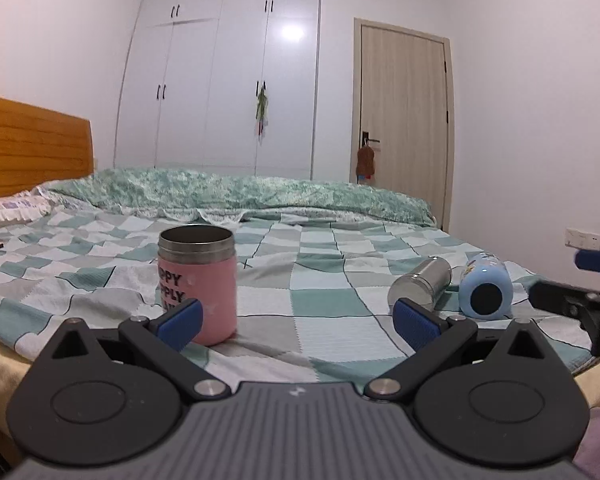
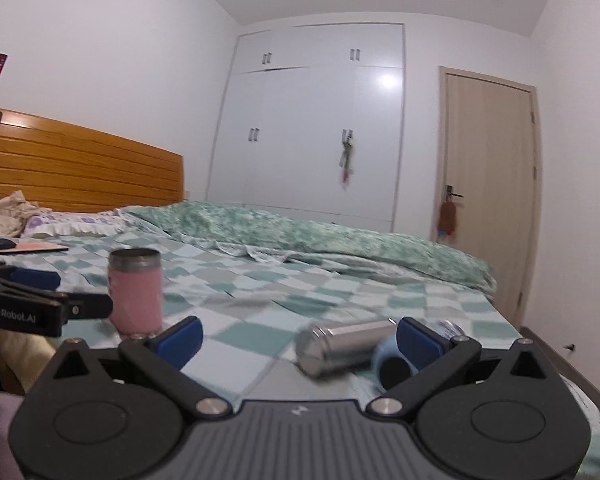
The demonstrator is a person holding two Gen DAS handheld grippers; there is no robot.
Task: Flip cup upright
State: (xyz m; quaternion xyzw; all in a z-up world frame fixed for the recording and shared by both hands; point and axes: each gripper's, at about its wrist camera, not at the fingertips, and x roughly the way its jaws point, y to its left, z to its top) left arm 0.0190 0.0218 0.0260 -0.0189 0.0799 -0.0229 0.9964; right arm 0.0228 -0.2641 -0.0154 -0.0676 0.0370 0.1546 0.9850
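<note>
A pink cup with a steel rim (image 1: 198,282) stands upright on the checked bedspread, mouth up; it also shows in the right wrist view (image 2: 135,292). A steel cup (image 1: 420,283) lies on its side to the right, and shows in the right wrist view (image 2: 342,344). A light blue cup (image 1: 485,290) lies on its side beside it, base toward me, and shows partly hidden behind a finger in the right wrist view (image 2: 392,364). My left gripper (image 1: 296,326) is open and empty, just in front of the pink cup. My right gripper (image 2: 298,340) is open and empty, before the lying cups.
The bed (image 1: 320,280) fills the foreground, with a rumpled green quilt (image 1: 240,190) at the back and a wooden headboard (image 2: 80,168) at left. A flat tablet with a mouse (image 2: 24,246) lies near the pillows. A wardrobe (image 1: 220,80) and a door (image 1: 404,120) stand behind.
</note>
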